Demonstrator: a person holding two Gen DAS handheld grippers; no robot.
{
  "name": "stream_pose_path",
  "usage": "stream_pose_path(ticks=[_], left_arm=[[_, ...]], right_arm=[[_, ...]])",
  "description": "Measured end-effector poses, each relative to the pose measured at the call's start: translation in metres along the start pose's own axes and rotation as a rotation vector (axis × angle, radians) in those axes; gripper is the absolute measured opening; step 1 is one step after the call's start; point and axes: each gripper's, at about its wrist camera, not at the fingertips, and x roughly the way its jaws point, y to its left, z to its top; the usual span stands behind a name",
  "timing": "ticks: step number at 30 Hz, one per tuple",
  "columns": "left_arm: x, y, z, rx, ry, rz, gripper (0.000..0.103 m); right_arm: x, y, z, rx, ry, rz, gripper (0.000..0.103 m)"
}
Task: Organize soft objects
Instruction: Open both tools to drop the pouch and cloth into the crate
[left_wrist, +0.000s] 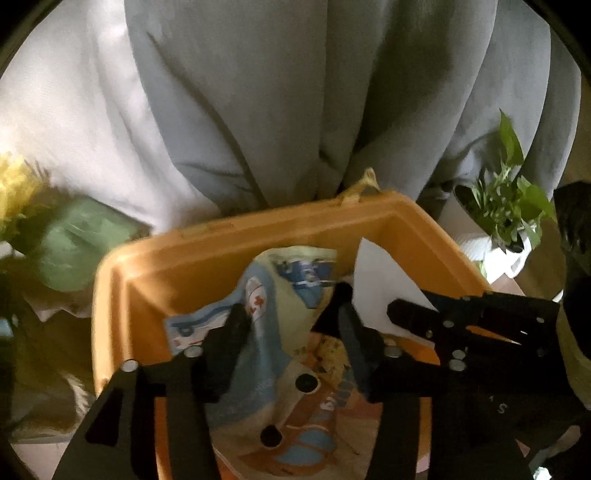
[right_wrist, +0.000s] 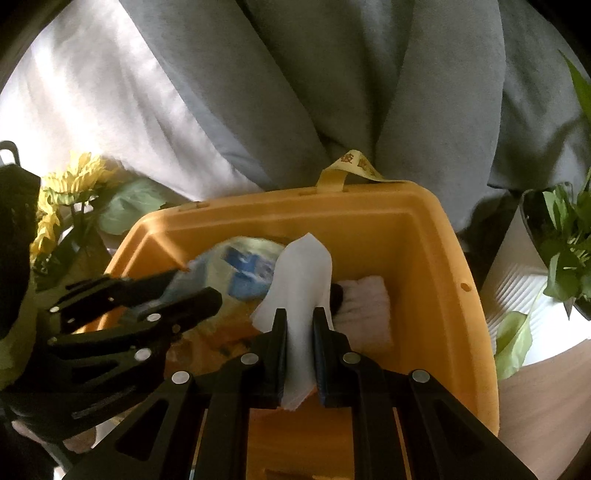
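My left claw hangs over the orange bin with its fingers standing apart; the printed cloth, pale yellow and blue with cartoon patches, lies between them inside the bin, and I cannot tell whether either pad touches it. My right claw is clamped on a white cloth, whose free end stands up past my fingertips toward twelve o'clock, above the bin's floor. In the right wrist view the printed cloth sits at about ten o'clock from the white cloth, and a folded white towel lies flat on the bin floor at about three o'clock from it, just beside it. A yellow ribbon loop pokes up from the bin's far rim at twelve o'clock. Grey-blue draped fabric fills the background. Yellow sunflowers stand outside the bin at ten o'clock, and a leafy green plant in a white pot stands at three o'clock.
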Motion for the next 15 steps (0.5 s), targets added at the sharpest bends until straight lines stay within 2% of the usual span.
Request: stream_pose_path(ticks=[2, 3, 4, 9, 15], left_arm=[[-0.007, 0.002, 0.001, 0.007, -0.018, 0.027, 0.061], [-0.009, 0.003, 0.002, 0.009, -0.022, 0.038, 0.065], [-0.012, 0.003, 0.002, 0.013, -0.028, 0.050, 0.066], [-0.021, 0.002, 0.003, 0.027, -0.057, 0.120, 0.074], [-0.042, 0.004, 0.004, 0.014, -0.109, 0.172, 0.075]], right_arm=[[-0.001, -0.002, 0.001, 0.009, 0.001, -0.008, 0.027], [-0.001, -0.003, 0.001, 0.017, -0.001, -0.019, 0.042], [-0.002, -0.005, 0.001, 0.021, -0.006, -0.028, 0.048], [-0.005, -0.005, 0.001, 0.022, -0.015, -0.042, 0.049], [-0.018, -0.005, 0.002, 0.042, -0.043, -0.068, 0.053]])
